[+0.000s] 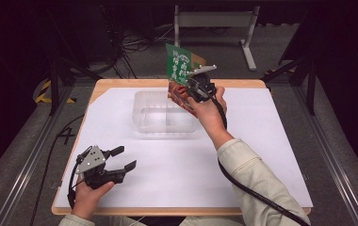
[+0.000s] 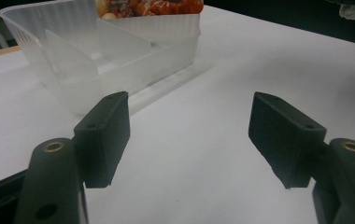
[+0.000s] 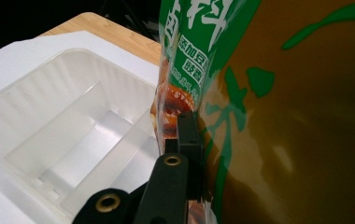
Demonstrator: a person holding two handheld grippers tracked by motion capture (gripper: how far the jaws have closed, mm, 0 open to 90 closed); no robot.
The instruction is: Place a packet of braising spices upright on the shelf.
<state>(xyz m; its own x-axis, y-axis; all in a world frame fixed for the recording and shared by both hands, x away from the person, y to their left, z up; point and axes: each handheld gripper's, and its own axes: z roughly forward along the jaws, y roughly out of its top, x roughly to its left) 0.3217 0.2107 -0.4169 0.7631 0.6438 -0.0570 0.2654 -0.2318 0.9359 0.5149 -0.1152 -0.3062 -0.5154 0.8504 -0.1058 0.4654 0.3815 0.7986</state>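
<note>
- Snack packet point(image 1: 179, 70) – green/gold foil pouch w/ red food print, held up in the air over the 3 o'clock end of the clear tray point(image 1: 142, 101). Tilted, top edge leaning toward 11 o'clock. In the right gripper view the packet point(image 3: 278, 107) is right up against the camera, bottom part hanging beside the tray's near wall.
- Table point(image 1: 262, 141) w/ white sheet: largest thing here. Tray sits at 12 o'clock of centre, bare sheet elsewhere.
- Tray: clear plastic, ribbed walls, w/ dividers inside. Right gripper view shows tray point(image 3: 68, 116) compartments empty, nothing in them yet. Left gripper view has tray point(image 2: 54, 51) at 11 o'clock, packet's lower end visible behind its far wall.
- Right gripper point(image 1: 197, 87): pinching the packet from the side, jaws pressed onto the foil; black jaw flat against the pouch in its own view. Hand raised, forearm coming in from 5 o'clock.
- Left gripper point(image 1: 120, 158): jaws spread wide, holding nothing, hovers low over the sheet at 7 o'clock of the table, well apart from tray. Own view point(image 2: 189, 135) confirms gap btwn pads, white sheet beneath.
- Progress, my read: pickup done, carry mostly done – packet is at the tray but not yet in it. Left to do: lower into a compartment, let go, pull right hand clear.
- Which compartment it's headed for: can't tell.
</note>
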